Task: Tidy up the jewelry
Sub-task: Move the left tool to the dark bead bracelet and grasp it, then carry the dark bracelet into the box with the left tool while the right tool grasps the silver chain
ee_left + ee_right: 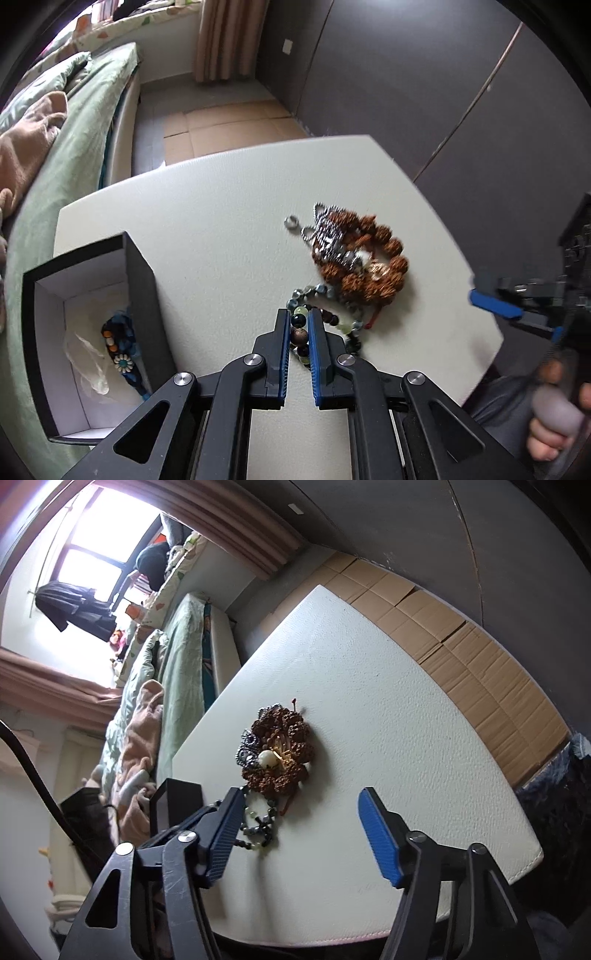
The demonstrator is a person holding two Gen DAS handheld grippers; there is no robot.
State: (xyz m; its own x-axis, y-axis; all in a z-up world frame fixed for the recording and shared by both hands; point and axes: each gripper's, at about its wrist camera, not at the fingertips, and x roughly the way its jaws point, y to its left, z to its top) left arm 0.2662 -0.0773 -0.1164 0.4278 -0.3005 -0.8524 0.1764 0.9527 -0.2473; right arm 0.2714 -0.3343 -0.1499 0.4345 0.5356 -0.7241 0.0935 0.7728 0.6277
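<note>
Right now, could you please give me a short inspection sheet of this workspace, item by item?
Surface: white table, textured top, bare around the jewelry.
Job's things: brown seed bracelet with a silver chain piled on it; small ring beside them; mixed bead bracelet nearest the camera; open black box at the table's left edge, with a blue beaded piece inside.
Clutter: clear plastic wrap in the box.
Grippers: left tongs closed around the mixed bead bracelet; right tongs open, empty, over the table.
Cables: a black one at the left in the right wrist view.
Surroundings: bed, curtain, cardboard on the floor.
</note>
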